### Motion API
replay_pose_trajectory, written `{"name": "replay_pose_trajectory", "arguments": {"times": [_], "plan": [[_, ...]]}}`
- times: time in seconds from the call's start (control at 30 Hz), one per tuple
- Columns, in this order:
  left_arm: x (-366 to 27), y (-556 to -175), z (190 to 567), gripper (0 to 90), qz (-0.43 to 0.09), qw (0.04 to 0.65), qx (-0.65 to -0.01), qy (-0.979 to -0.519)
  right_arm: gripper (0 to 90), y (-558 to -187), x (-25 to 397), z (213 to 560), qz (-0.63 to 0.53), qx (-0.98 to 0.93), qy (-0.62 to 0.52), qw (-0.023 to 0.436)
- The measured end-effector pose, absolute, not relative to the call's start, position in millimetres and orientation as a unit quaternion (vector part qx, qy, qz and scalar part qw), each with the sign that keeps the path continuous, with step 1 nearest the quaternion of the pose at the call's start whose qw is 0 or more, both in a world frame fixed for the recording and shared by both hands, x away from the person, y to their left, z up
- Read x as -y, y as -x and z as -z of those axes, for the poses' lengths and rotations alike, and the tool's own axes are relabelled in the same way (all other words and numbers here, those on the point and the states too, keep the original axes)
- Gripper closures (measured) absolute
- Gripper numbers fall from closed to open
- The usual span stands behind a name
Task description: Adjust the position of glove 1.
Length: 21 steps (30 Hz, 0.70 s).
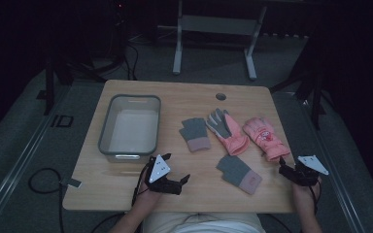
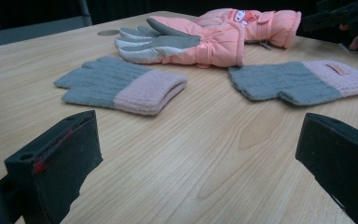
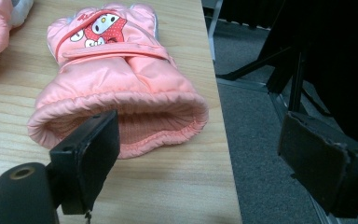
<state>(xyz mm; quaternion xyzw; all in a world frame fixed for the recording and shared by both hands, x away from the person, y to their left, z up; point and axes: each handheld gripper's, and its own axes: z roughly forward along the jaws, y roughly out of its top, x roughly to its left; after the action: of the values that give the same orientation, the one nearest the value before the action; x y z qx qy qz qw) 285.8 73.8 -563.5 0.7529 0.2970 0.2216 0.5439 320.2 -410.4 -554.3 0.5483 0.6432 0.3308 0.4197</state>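
Observation:
Four gloves lie on the wooden table (image 1: 141,90). A grey knit glove with a pink cuff (image 1: 194,133) (image 2: 121,86) sits mid-table, and its twin (image 1: 238,173) (image 2: 298,79) lies nearer the front. A pink padded glove (image 1: 226,130) (image 2: 186,44) lies grey palm up. Another pink padded glove with a cartoon patch (image 1: 264,137) (image 3: 116,79) points its cuff at my right gripper (image 1: 282,167) (image 3: 200,130), which is open just short of that cuff at the table's right edge. My left gripper (image 1: 177,167) (image 2: 198,130) is open and empty, low over bare wood facing the knit gloves.
A clear plastic bin (image 1: 108,131) stands empty at the left of the table. A round cable hole (image 1: 221,96) is near the far edge. Grey floor (image 3: 256,140) drops off right beside the right gripper. A metal stand (image 1: 213,29) is behind the table.

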Motion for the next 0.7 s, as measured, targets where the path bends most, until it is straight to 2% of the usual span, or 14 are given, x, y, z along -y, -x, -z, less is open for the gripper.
{"name": "replay_pose_trajectory", "arguments": {"times": [0.3,0.6,0.7], "plan": [[-73.4,-285.9,563.4,0.0,-0.223,0.542,-0.297,-0.754,12.8,-320.5,412.3,554.1,-0.326,-0.646,-0.555,0.411],[-74.0,-286.0,563.4,0.0,-0.222,0.544,-0.298,-0.753,12.8,-319.8,404.3,548.6,-0.331,-0.659,-0.566,0.369],[-74.6,-286.3,563.4,0.0,-0.218,0.547,-0.296,-0.752,12.8,-320.1,401.4,545.0,-0.330,-0.663,-0.561,0.370]]}}
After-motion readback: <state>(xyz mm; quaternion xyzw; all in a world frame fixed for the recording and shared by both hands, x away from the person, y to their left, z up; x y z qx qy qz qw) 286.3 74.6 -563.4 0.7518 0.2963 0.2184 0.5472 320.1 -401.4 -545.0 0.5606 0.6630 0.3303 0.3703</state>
